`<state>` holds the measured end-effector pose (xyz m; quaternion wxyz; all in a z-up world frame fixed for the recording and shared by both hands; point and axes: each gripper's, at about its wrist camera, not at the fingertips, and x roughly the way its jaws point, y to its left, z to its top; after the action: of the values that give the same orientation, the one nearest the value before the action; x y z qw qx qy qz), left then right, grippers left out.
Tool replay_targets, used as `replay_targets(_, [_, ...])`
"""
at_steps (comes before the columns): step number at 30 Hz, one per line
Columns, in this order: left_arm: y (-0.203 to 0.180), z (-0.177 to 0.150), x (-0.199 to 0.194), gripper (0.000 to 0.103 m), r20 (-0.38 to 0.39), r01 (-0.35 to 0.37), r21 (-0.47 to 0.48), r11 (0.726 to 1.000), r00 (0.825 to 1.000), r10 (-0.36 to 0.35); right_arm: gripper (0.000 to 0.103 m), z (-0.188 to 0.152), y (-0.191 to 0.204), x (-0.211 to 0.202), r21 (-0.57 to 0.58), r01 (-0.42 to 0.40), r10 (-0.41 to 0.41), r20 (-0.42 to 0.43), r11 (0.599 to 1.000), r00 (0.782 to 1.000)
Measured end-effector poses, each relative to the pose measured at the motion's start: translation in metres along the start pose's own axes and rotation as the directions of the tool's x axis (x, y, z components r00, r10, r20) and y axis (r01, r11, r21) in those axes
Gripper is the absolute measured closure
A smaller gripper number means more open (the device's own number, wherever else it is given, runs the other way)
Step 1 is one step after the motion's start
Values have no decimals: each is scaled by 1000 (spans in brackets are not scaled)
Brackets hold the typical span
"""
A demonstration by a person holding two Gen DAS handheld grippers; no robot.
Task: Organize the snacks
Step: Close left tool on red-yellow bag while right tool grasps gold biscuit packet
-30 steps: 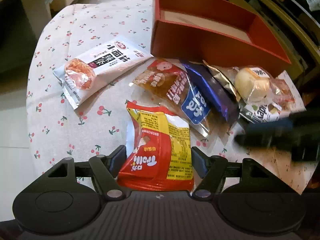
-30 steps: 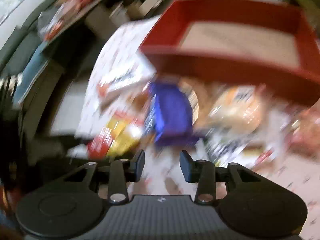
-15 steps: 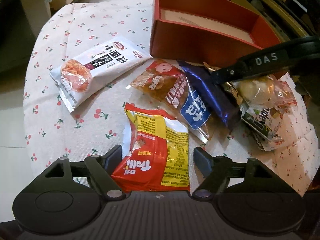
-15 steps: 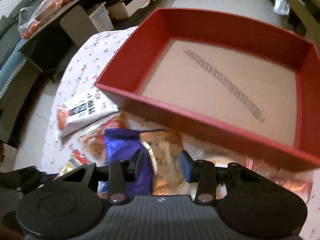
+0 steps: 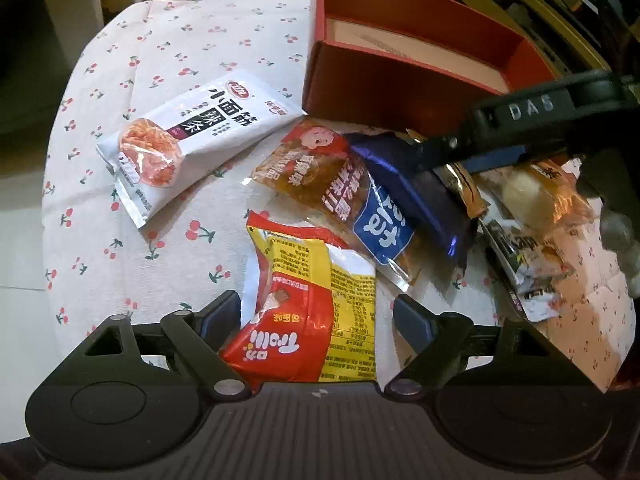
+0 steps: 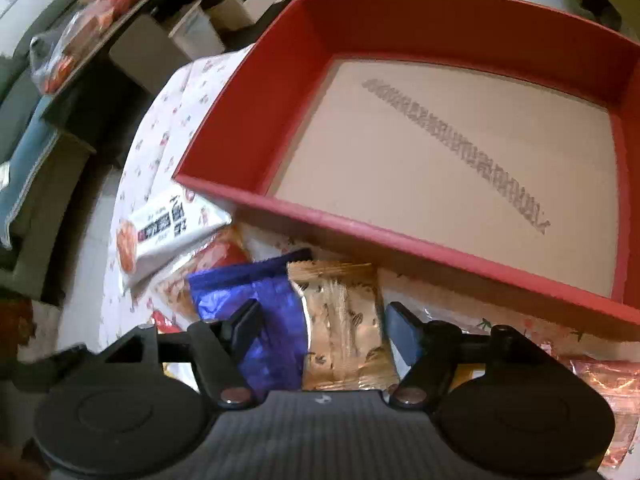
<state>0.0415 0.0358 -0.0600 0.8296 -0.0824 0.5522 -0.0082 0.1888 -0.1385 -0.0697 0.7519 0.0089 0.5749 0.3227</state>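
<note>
A red open box (image 5: 404,80) stands at the back of the cherry-print table; its brown floor (image 6: 460,168) is bare. Snack packets lie in front of it: a white noodle-stick packet (image 5: 192,136), an orange-and-blue packet (image 5: 340,188), a dark blue packet (image 5: 416,188), a gold packet (image 6: 344,320), and a bun in clear wrap (image 5: 532,200). My left gripper (image 5: 316,312) is open, its fingers either side of a red-and-yellow packet (image 5: 312,312). My right gripper (image 6: 320,320) is open over the dark blue packet (image 6: 264,312) and the gold packet, and it also shows in the left wrist view (image 5: 520,120).
The tablecloth (image 5: 168,48) drops off at the left and near edges. A black-and-white packet (image 5: 524,264) lies under the bun. Cardboard boxes, a dark shelf with packets (image 6: 88,16) and a sofa stand beyond the table.
My right gripper swung in from the right, came down over the dark blue and gold packets, and opened wider. My left gripper stayed around the red-and-yellow packet.
</note>
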Motion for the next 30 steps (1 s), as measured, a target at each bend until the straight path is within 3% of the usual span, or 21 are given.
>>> replay_targets(3, [-2, -2, 1, 17, 1, -12, 23, 1000, 1000, 12, 21, -3, -4, 1, 7, 0, 0, 24, 1000, 1000])
replay_targets(6, [-6, -3, 0, 20, -1, -33, 39, 999, 999, 33, 44, -11, 1, -2, 0, 40, -40, 57, 999, 998])
replay_targets(7, [-6, -3, -1, 22, -1, -37, 38, 999, 999, 37, 47, -13, 1, -3, 0, 37, -37, 61, 999, 997])
replay_targets(11, [-9, -5, -3, 28, 3, -63, 52, 997, 998, 62, 47, -29, 8, -14, -33, 78, -76, 69, 996, 995])
replay_targets(21, [-36, -3, 3, 21, 29, -197, 152, 969, 980, 195, 47, -52, 30, -30, -122, 206, -193, 109, 971, 975])
replay_targets(25, [-38, -3, 0, 29, 15, -189, 142, 972, 982, 188, 47, -54, 34, -31, -135, 225, -209, 122, 965, 970])
replay_targets(30, [-37, -4, -2, 30, 12, -190, 142, 972, 982, 190, 47, -62, 44, -41, -147, 230, -207, 159, 962, 965])
